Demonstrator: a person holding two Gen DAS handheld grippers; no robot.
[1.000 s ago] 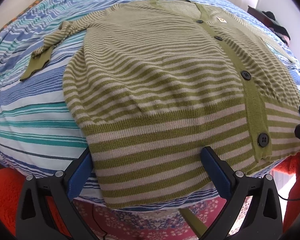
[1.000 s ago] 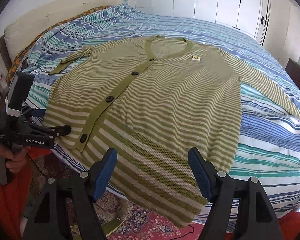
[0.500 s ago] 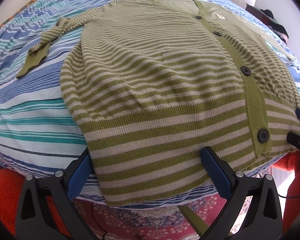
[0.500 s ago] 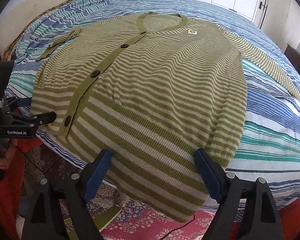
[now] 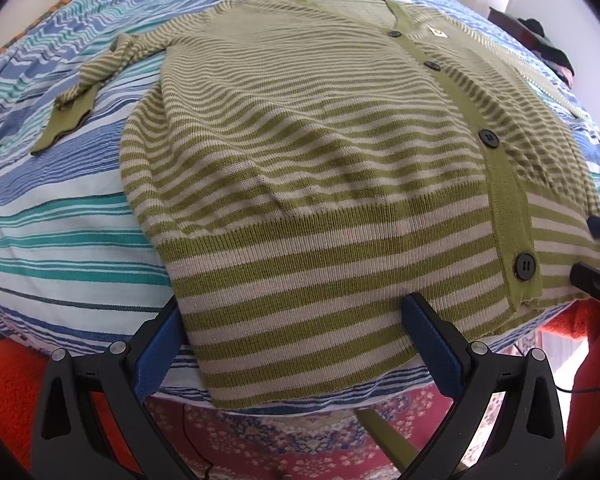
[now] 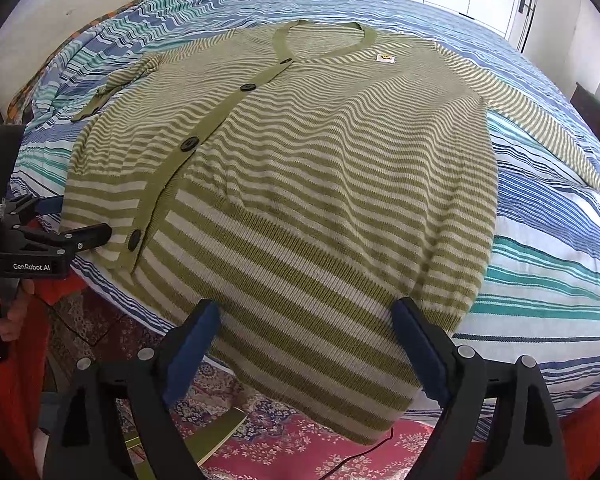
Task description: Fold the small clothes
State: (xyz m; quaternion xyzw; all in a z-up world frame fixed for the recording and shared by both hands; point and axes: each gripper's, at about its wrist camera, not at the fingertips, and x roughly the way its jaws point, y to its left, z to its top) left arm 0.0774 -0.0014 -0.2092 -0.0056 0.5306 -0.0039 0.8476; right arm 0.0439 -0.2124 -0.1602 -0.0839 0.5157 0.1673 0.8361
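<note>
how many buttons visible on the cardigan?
4, all down the green placket: top button by the V-neck, second button, third button, bottom button near the hem. None seems hidden.

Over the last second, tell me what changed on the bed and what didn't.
The right gripper has just been opening wider and has closed in on the cardigan hem; nothing is gripped. The left gripper stayed open over the hem, and the cardigan stayed flat on the striped bedspread.
</note>
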